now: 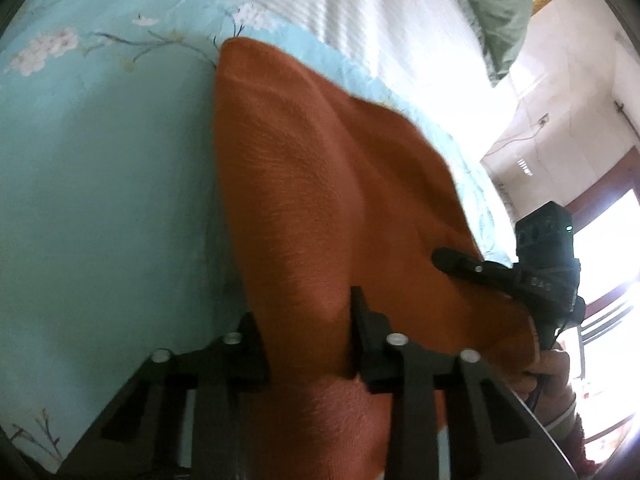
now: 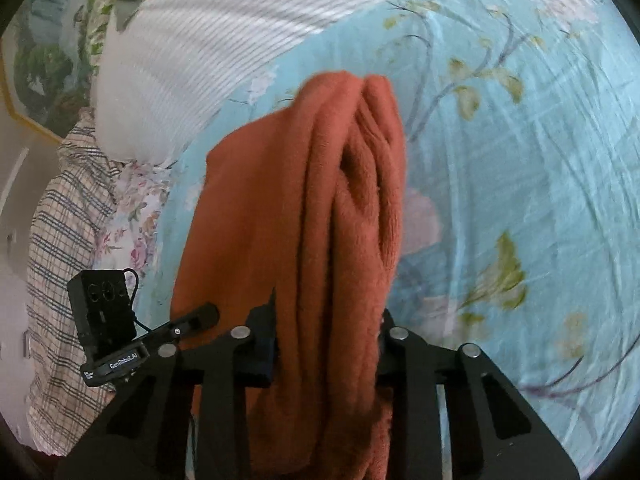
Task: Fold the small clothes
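Note:
An orange-brown fleecy cloth (image 1: 320,184) hangs lifted above the light blue flowered bedsheet (image 1: 100,184). My left gripper (image 1: 308,320) is shut on one edge of it, the cloth passing between its fingers. My right gripper (image 2: 328,328) is shut on the bunched, folded edge of the same cloth (image 2: 304,208), which drapes forward in thick folds. The right gripper also shows in the left wrist view (image 1: 460,262) at the cloth's right edge, and the left gripper shows in the right wrist view (image 2: 200,316) at the lower left.
A white striped quilt (image 2: 192,52) lies at the far side of the bed. A checked pillow (image 2: 64,232) and a flowered one (image 2: 140,216) lie to the left. A green cloth (image 1: 496,12) lies by the wall, with a window (image 1: 600,248) at right.

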Demonstrator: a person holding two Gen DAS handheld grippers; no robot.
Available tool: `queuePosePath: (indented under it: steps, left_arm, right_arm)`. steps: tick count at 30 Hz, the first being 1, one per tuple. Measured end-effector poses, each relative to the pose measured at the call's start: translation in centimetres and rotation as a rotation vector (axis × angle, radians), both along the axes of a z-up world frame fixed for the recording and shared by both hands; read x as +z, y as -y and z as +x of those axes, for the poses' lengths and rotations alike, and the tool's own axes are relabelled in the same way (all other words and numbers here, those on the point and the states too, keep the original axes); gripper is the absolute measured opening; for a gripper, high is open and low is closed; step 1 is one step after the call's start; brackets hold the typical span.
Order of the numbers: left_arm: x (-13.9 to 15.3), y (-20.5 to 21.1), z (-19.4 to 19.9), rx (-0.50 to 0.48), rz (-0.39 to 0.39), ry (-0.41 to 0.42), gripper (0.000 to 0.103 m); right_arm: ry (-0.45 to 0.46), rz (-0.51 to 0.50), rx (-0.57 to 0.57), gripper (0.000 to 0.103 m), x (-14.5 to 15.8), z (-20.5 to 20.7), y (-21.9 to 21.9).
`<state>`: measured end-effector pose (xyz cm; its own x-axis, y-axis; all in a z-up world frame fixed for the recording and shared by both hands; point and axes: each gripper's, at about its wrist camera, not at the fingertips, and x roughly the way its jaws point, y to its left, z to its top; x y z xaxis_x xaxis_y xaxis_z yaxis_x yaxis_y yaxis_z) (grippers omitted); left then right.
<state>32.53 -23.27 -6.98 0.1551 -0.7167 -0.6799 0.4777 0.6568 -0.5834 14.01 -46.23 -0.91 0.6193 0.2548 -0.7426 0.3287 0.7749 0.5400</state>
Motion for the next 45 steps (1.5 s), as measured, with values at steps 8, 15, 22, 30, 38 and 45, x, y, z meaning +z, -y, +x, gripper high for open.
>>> queuePosePath:
  steps: [8,15,22,30,38,45]
  left_arm:
    - [3.5,-6.7,-3.8,0.060,-0.026,0.046,0.026]
    - [6.3,-16.2,-7.4,0.150,-0.016,0.077,0.026]
    - [4.6,-21.0,-9.5,0.216,0.035,0.044,0.026]
    - [1.5,-21.3,-9.7,0.259,0.084,0.019,0.039]
    - [1.4,-21.2,-10.1,0.317,0.158,0.040,0.060]
    - [3.8,-24.1,-11.7,0.370,0.181,0.124,0.058]
  right_arm:
    - [0.079,0.061,0.125,0.027,0.8,0.8,-7.2]
    - [0.105,0.136,0.249,0.027,-0.9,2.2,-13.9]
    - [0.028,0.119,0.280,0.027,-4.0,2.8,-16.5]
    - [0.002,0.055,0.274,0.035,-4.6,3.1,-16.9]
    - [0.011,0.015,0.220,0.056,-3.1,2.5,-16.1]
    - [0.099,-0.084,0.180,0.060,0.8,1.8,-15.5]
